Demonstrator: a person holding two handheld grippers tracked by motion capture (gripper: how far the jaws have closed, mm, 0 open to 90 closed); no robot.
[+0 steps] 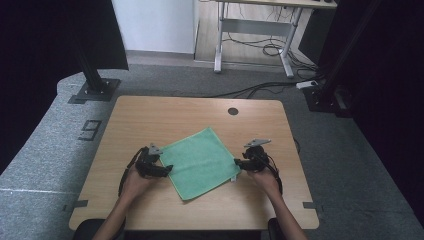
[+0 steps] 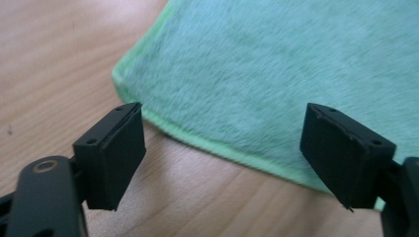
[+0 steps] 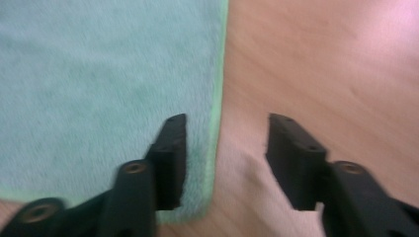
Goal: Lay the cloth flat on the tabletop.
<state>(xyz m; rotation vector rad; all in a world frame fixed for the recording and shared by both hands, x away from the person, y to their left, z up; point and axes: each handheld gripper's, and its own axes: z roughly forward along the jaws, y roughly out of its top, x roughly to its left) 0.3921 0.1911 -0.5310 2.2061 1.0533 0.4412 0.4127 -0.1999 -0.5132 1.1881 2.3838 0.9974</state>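
A green cloth (image 1: 200,161) lies flat on the wooden table (image 1: 165,115), turned like a diamond. My left gripper (image 1: 169,169) is at its left corner, open. In the left gripper view the jaws (image 2: 222,148) stand wide apart over the cloth (image 2: 276,74) edge, with nothing gripped. My right gripper (image 1: 237,162) is at the cloth's right corner, open. In the right gripper view its fingertips (image 3: 225,148) straddle the cloth (image 3: 99,89) hem near the corner, one jaw above the fabric and one above bare wood, without pressing on it.
A dark round hole (image 1: 233,111) sits near the table's far edge. A black stand base (image 1: 95,90) is on the carpet beyond the left corner. A desk frame (image 1: 255,40) and cables (image 1: 260,90) lie farther back.
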